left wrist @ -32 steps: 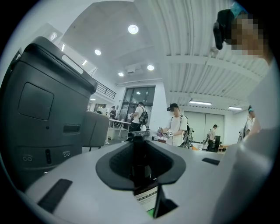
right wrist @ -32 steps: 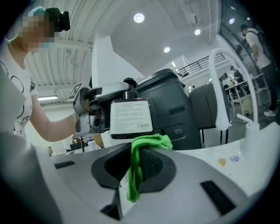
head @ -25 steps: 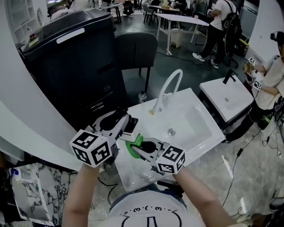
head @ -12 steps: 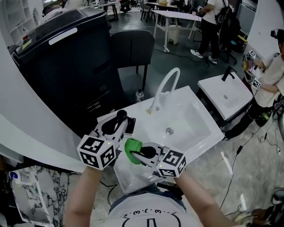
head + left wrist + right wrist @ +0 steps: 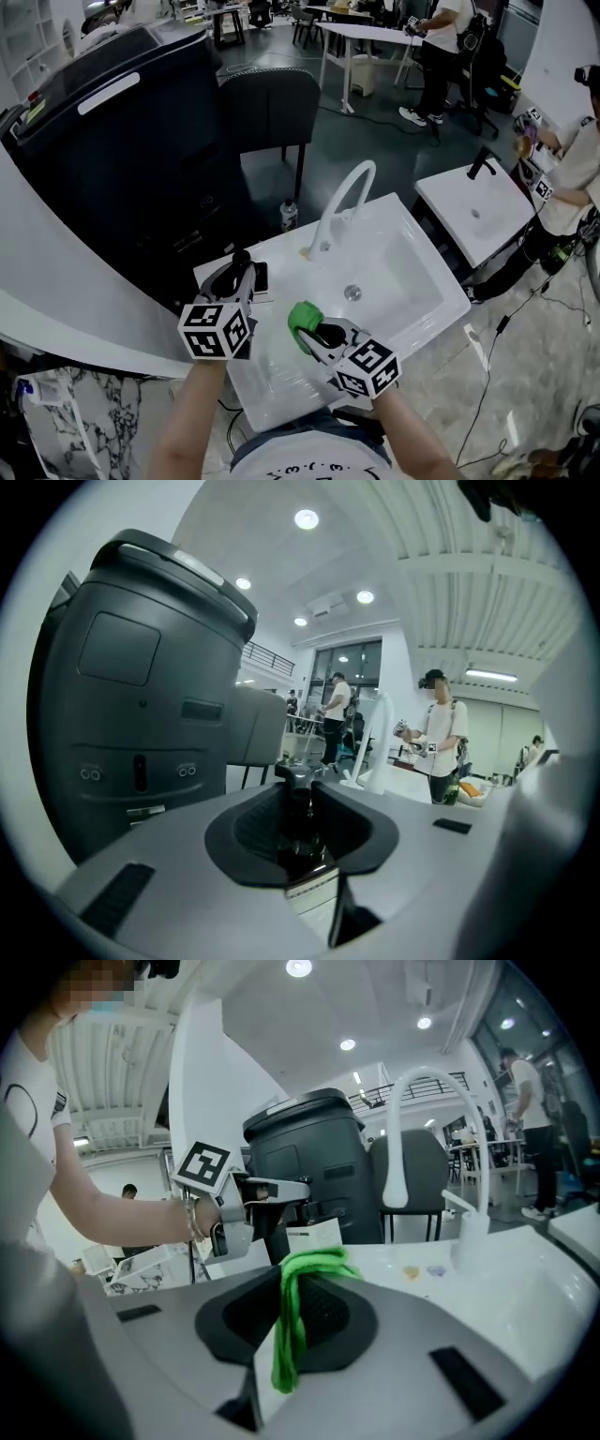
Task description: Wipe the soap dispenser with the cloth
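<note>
Step in hand: approach; the cloth is not yet touching the dispenser. The left gripper (image 5: 240,272) is clamped on the dark soap dispenser (image 5: 302,836), held upright at the 9 o'clock edge of the white sink (image 5: 417,281). The right gripper (image 5: 317,336) is clamped on the green cloth (image 5: 292,1335), near the dispenser's 4 o'clock. The next move likely calls for carrying the cloth toward 10 o'clock onto the bottle, then rubbing.

Cloth (image 5: 302,317): bright green. Dispenser (image 5: 300,836): black, white label. Sink (image 5: 412,272), faucet (image 5: 343,201): white. Left gripper (image 5: 241,264), right gripper (image 5: 315,330): grey, cubes with black-and-white square markers. Bin (image 5: 122,141): dark grey.
</note>
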Motion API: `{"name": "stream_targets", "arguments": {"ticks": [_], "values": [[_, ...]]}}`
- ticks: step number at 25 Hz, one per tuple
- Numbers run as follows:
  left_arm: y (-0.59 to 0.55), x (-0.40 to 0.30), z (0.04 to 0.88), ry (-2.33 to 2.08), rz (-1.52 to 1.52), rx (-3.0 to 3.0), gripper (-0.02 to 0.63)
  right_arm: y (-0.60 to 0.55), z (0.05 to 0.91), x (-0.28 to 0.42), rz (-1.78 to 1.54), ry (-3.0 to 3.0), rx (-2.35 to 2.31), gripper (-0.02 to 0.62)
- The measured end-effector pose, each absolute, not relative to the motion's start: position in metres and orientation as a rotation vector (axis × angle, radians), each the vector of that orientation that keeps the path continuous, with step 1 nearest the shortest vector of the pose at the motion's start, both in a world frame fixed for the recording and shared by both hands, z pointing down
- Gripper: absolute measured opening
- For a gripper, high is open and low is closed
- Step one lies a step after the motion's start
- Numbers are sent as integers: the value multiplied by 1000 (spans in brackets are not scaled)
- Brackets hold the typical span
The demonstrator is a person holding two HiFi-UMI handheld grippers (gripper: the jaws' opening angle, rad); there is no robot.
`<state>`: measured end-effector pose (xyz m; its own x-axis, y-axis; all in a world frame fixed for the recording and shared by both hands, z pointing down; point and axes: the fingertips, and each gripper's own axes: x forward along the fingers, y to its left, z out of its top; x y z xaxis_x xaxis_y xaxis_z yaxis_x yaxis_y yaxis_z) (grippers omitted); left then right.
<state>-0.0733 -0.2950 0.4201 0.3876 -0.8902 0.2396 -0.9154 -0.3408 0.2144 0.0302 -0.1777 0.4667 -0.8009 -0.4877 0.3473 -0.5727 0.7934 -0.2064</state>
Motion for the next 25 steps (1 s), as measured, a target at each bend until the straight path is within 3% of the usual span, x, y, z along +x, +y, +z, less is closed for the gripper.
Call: {"name": "stream_targets", "arguments": {"ticks": [9,25], "values": [[-359,-53,486,-1702,179,2116,98,-197,496,73,555,-2597,908,48],[-387,-15,520,-1806,411,2184,101,-213,510,116,631,-2556,912,48]]}}
